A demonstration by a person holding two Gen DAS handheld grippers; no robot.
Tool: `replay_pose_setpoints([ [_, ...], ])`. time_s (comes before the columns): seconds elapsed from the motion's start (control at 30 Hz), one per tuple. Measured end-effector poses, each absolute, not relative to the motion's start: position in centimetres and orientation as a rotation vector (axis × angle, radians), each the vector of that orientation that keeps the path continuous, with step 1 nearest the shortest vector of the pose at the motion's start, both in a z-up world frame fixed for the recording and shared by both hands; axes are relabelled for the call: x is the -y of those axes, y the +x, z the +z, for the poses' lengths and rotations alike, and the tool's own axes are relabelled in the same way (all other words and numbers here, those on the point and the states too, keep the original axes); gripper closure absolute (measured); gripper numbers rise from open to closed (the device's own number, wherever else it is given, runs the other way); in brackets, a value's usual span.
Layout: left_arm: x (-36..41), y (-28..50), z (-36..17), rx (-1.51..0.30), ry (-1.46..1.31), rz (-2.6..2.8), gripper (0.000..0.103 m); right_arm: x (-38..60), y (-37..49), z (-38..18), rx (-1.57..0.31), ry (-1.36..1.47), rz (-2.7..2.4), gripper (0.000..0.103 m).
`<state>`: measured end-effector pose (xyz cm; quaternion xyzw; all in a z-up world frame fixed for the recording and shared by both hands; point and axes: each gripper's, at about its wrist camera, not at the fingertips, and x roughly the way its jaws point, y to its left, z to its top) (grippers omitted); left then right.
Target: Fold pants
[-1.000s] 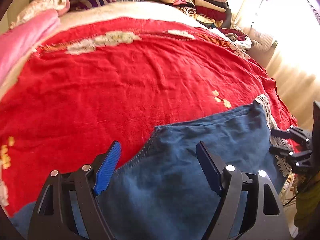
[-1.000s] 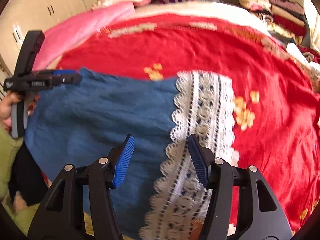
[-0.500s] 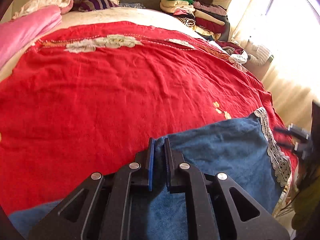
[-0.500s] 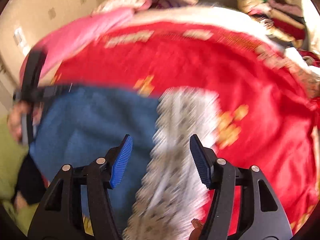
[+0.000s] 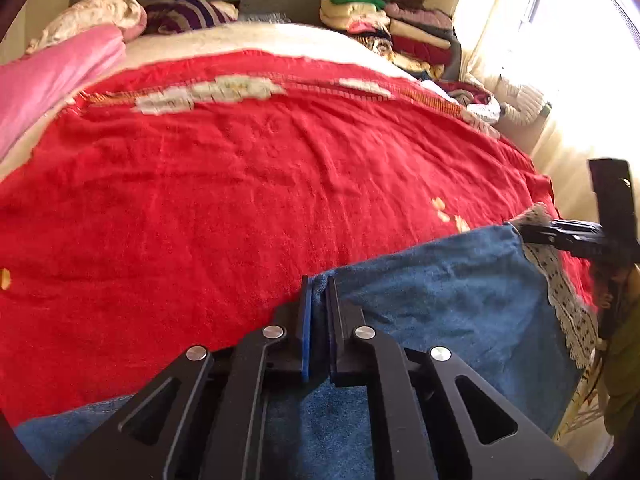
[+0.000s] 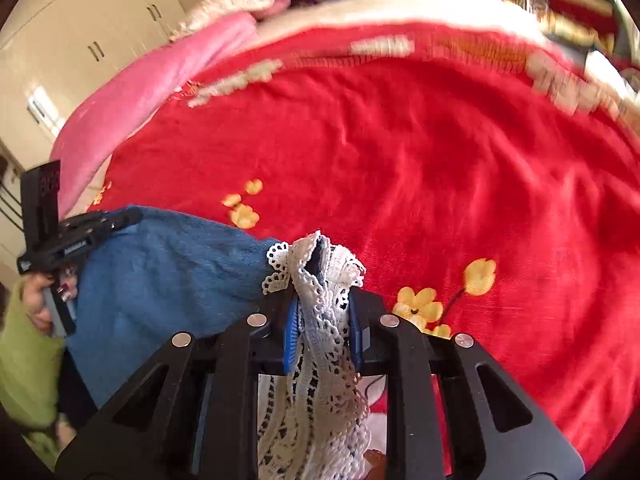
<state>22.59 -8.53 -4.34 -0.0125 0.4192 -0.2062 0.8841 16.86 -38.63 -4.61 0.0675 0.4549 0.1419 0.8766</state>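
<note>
Blue pants (image 5: pixel 432 304) with a white lace hem (image 5: pixel 568 312) lie at the near edge of a bed under a red blanket (image 5: pixel 248 184). My left gripper (image 5: pixel 318 288) is shut on the far edge of the blue cloth. My right gripper (image 6: pixel 322 308) is shut on the bunched lace hem (image 6: pixel 320 280) and lifts it off the blanket. The right gripper shows at the right of the left wrist view (image 5: pixel 560 236). The left gripper shows at the left of the right wrist view (image 6: pixel 100 224), pinching the pants (image 6: pixel 168 280).
A pink quilt (image 5: pixel 48 80) and pillows (image 5: pixel 180 10) lie at the bed's far left. Stacked folded clothes (image 5: pixel 392 36) stand at the far right by a bright curtained window (image 5: pixel 568 60). Wardrobe doors (image 6: pixel 92 40) are behind the bed's left side.
Both grippers have shut: the left on the blue cloth's edge, the right on the lace hem, now bunched and raised. The pants' far edge has lifted.
</note>
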Motion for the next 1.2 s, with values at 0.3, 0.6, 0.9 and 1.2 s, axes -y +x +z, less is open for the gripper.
replay_pose_setpoints([
  [0.3,9.1,23.0,-4.5,-0.855,0.021,-0.384,0.097,38.1,18.8,-5.0,-0.918,0.026,0.214,0.084],
  [0.6,5.1,21.2,-2.5,-0.78,-0.049,-0.282,0.052,41.5,15.1,-3.1,-0.839,0.195,0.154,0.047],
  [0.9,4.4,12.5,1.1,-0.698,-0.058,-0.269,0.038,42.8,6.4,-4.3,-0.896,0.343,0.164,0.045],
  [1.2,8.7,9.1,-4.6,-0.928,-0.005,-0.337,0.038,40.7,4.5,-6.7,-0.969,0.384,0.222,0.067],
])
